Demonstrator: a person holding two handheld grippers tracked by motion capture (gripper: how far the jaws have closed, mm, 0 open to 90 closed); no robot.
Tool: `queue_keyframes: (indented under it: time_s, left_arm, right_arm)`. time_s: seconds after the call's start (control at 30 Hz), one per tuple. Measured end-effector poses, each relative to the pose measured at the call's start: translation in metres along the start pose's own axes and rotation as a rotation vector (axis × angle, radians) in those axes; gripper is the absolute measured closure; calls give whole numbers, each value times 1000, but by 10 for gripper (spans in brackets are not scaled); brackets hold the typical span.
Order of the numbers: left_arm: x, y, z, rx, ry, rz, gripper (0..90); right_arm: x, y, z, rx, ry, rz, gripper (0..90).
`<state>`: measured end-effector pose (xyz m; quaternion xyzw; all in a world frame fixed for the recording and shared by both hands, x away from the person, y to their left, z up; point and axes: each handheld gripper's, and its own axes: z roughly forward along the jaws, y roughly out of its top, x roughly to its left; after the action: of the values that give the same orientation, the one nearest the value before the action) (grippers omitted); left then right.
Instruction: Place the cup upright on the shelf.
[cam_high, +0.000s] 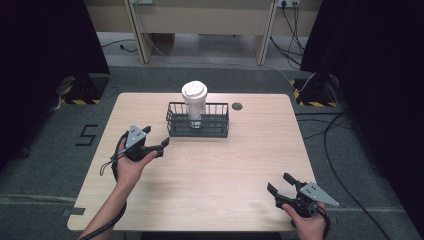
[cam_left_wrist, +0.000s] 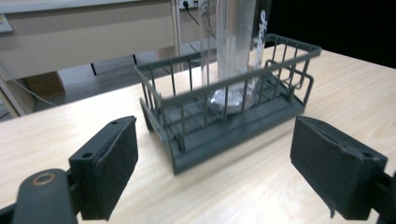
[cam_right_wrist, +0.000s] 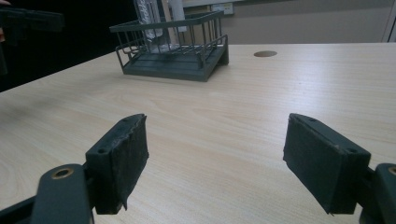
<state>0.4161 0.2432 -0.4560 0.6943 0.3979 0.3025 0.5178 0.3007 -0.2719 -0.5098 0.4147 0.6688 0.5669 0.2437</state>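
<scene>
Looks like the reach-in step: left gripper (cam_high: 159, 145) jaws wide open and empty near the dark wire basket (cam_high: 198, 131) holding the clear white-lidded tumbler (cam_high: 194, 102) mid-desk, so next it needs to close in on it.

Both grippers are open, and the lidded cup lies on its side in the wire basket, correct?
Not quite. The cup stands upright in the basket, as the high view shows. The left gripper and right gripper are open, as stated.

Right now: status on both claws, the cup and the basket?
Left claw open, empty, beside the wire basket. Right claw open, empty, near table's front edge. Lidded clear cup upright inside basket. Nothing between left claw and basket.
</scene>
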Motion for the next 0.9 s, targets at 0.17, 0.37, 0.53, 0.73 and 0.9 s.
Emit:
queue_keyframes:
  time_s: [0.17,0.37,0.53,0.73,0.9]
  left_arm:
    - [3,-15,-15,5,-3,-16,151]
    - [8,-31,-33,-3,8,-23,151]
    - [12,-45,-46,9,22,-33,151]
    - [16,-61,-62,22,28,-50,154]
    - [19,-69,-72,12,43,-72,156]
  right_arm:
    - [0,0,1,2,-5,-5,224]
    - [-1,0,0,2,-12,-12,224]
    - [-1,0,0,4,-15,-12,224]
    - [0,-1,0,6,-14,-17,224]
    - [0,-1,0,6,-12,-21,224]
